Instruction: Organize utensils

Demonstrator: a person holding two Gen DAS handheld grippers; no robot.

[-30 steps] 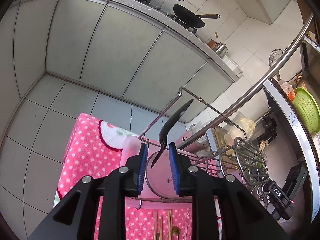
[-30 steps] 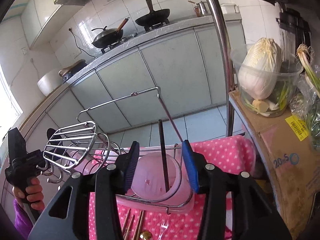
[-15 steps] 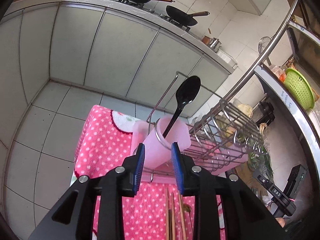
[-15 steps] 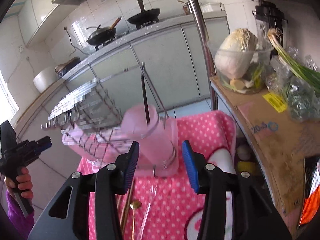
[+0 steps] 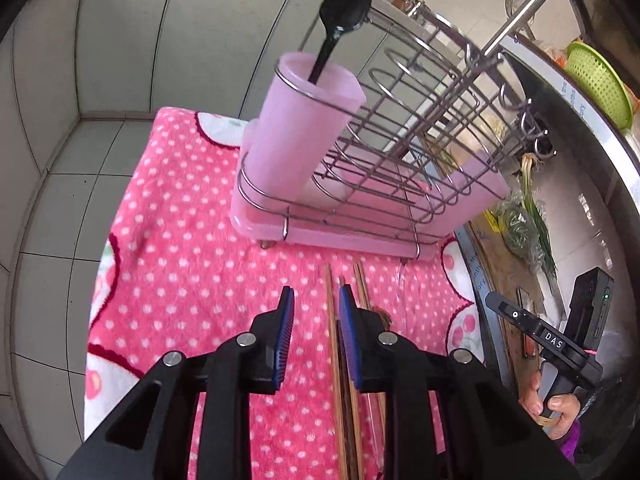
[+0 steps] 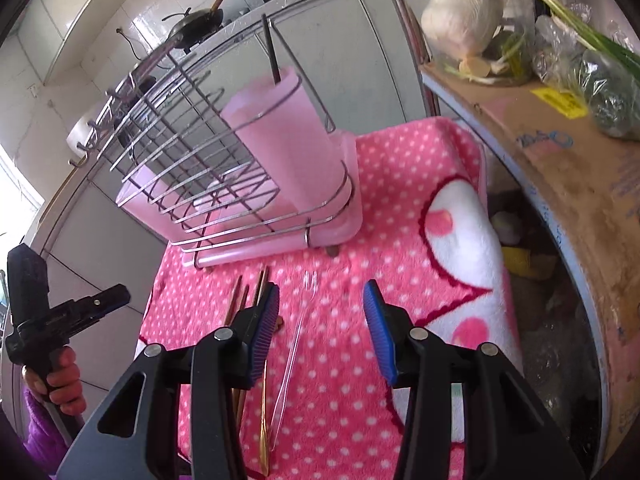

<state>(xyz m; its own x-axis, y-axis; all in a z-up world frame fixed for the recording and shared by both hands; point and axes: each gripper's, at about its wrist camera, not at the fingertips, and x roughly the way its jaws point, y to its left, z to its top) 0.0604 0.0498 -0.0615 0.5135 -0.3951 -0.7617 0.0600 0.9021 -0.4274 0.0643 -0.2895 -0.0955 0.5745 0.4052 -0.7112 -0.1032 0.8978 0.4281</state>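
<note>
A black spoon [image 5: 344,8] stands in the pink cup [image 5: 304,128] at the end of a wire rack [image 5: 420,128]; its handle [image 6: 272,52] shows in the right wrist view above the cup [image 6: 288,152]. Several wooden chopsticks [image 5: 332,320] lie on the pink dotted cloth [image 5: 180,260], also seen in the right wrist view [image 6: 240,296]. A clear plastic fork [image 6: 298,320] and a gold utensil [image 6: 263,420] lie beside them. My left gripper [image 5: 316,320] is open and empty above the chopsticks. My right gripper [image 6: 322,320] is open and empty above the fork.
The rack's pink drip tray [image 6: 248,248] sits on the cloth. A cardboard box [image 6: 560,152] with cabbage [image 6: 464,20] and greens stands at the right. Grey cabinets [image 5: 120,40] lie beyond the cloth. A green colander [image 5: 596,84] sits on the counter.
Both grippers pulled back and tilted down from the rack toward the cloth. The left gripper released the black spoon, which now stands in the pink cup.
</note>
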